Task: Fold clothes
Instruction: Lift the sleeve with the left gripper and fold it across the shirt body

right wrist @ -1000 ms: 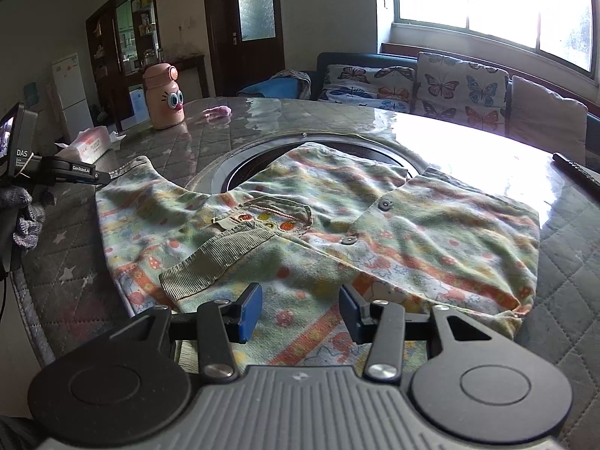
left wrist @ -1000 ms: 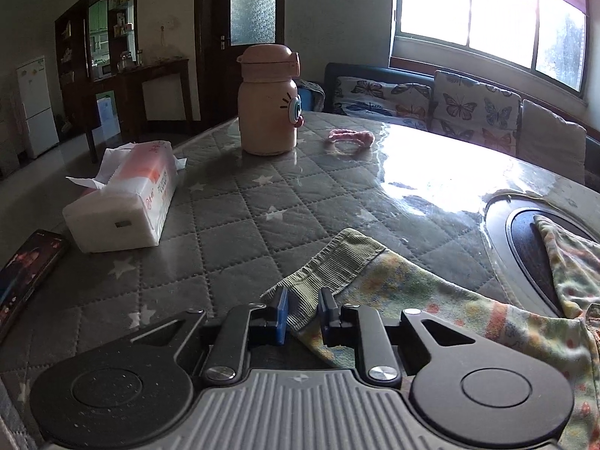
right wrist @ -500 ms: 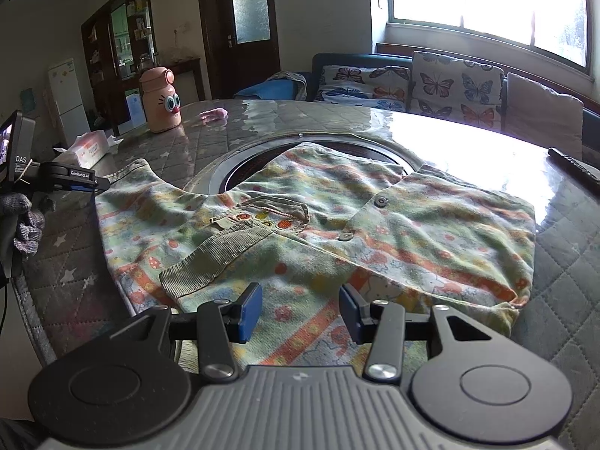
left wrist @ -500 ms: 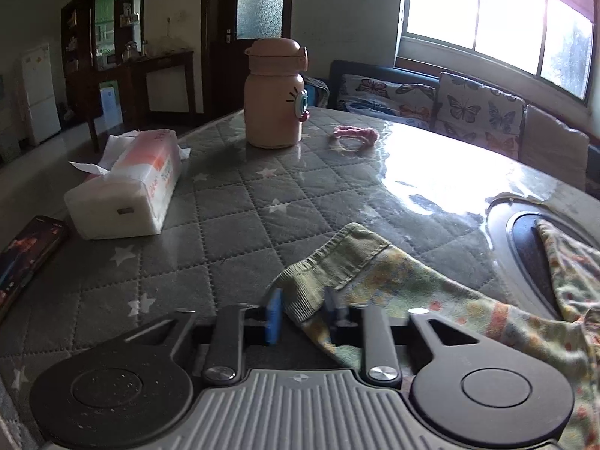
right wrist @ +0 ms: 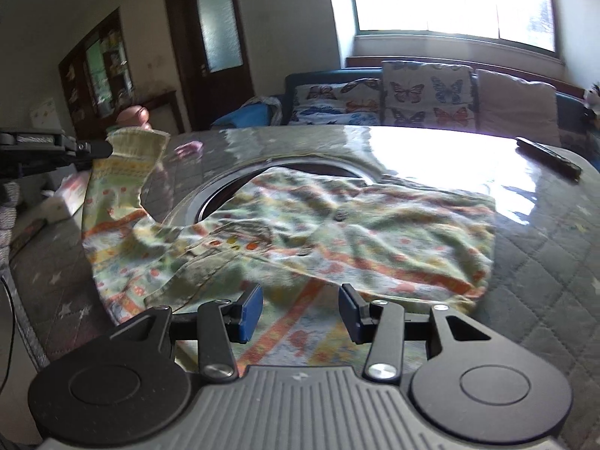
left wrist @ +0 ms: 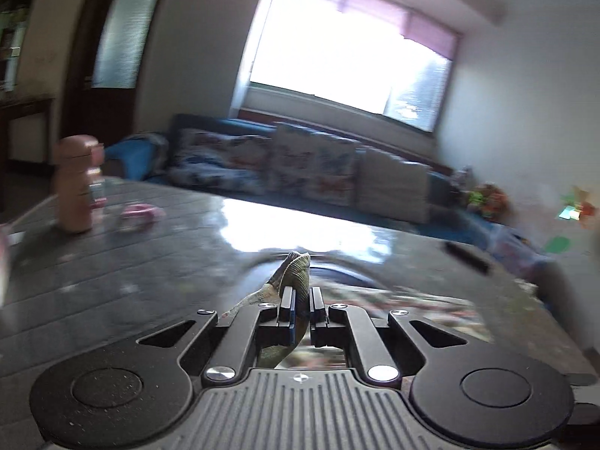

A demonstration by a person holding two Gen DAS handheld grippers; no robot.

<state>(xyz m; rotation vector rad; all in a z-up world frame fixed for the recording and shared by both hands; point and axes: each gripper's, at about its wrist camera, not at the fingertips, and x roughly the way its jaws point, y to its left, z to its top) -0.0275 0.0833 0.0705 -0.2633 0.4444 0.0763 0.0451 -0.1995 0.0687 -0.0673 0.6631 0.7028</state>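
Daylight from window [left wrist: 352,63], blown out white. Strong glare on table [right wrist: 431,150]. Left view heavily motion-blurred; bottle [left wrist: 77,183] smeared. Right view sharper, dim at left. Fisheye bending and dark vignette at corners.

The left wrist view is blurred, so the pink bottle [left wrist: 77,183] and the pattern of the shirt [left wrist: 393,302] are unclear. The left claw [left wrist: 300,302] covers part of the sleeve cuff [left wrist: 296,272]. In the right wrist view, the cuff hides most of the bottle
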